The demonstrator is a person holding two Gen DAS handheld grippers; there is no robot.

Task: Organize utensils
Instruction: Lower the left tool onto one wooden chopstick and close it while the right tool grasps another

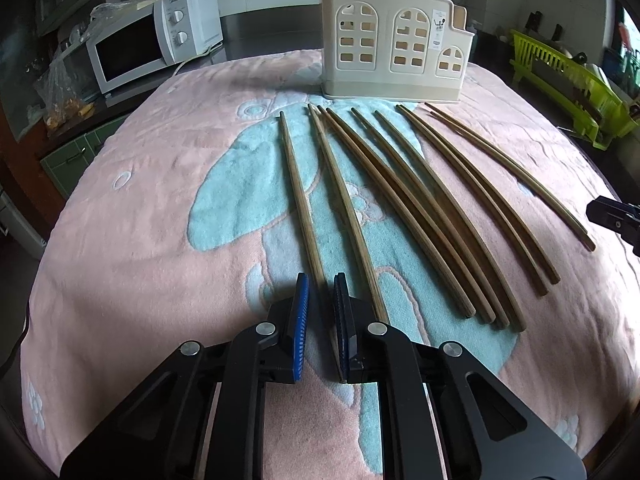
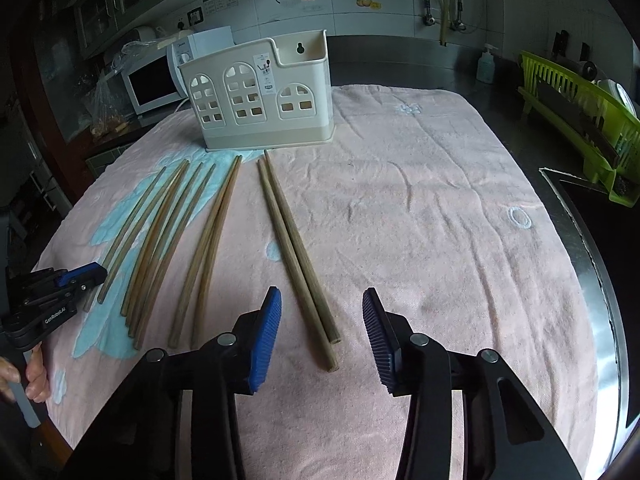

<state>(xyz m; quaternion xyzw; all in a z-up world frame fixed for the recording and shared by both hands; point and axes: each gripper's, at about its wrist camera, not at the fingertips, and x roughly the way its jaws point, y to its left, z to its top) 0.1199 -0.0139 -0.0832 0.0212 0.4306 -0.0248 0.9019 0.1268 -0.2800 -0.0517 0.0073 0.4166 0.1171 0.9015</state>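
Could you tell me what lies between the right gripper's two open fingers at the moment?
In the right wrist view, the thick ends of the rightmost chopstick pair lie on the pink towel between the right gripper fingers, untouched.

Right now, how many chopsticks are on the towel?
10 chopsticks, all on the towel before the holder: two at left, one between the left gripper's fingers; four midway; two pairs right. None seems hidden.

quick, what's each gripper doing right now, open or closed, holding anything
Left gripper: nearly closed around the leftmost chopstick, which lies on the towel.
Right gripper: open, empty, above the rightmost chopstick pair.
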